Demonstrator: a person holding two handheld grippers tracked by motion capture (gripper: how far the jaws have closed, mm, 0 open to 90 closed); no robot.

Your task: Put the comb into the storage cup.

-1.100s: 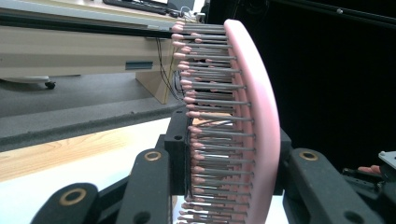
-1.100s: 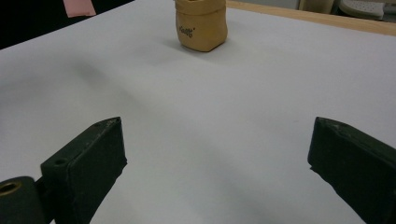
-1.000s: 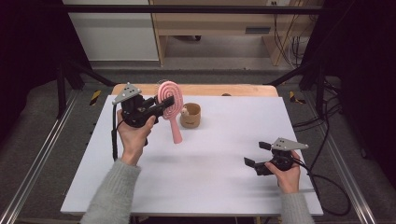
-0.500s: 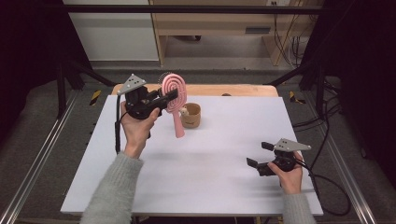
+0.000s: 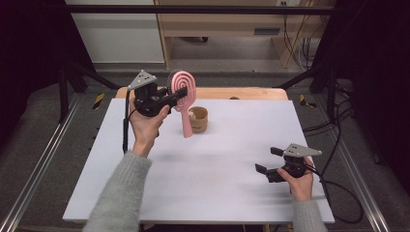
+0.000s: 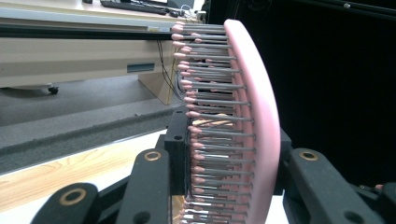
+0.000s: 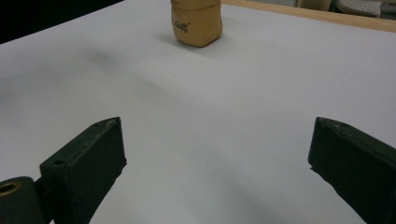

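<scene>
The pink plastic hairbrush (image 5: pixel 183 94), with its oval spiral-patterned head and rows of thin pink-tipped bristles, hangs handle-down above the far left part of the white worktop (image 5: pixel 203 169), just beside a small tan cup (image 5: pixel 198 119). It looks light and stiff, yet the springy bristles may let it pivot, so the handle seems the surer hold. The left gripper (image 5: pixel 171 98) is clamped across the head; the right gripper (image 5: pixel 267 160), jaws apart and empty, rests near the front right corner.

Smooth pink plastic hairbrush (image 5: pixel 183 92)

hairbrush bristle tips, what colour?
Pink tips on grey bristles, matching the pink hairbrush; clearest in the left gripper view.
</scene>
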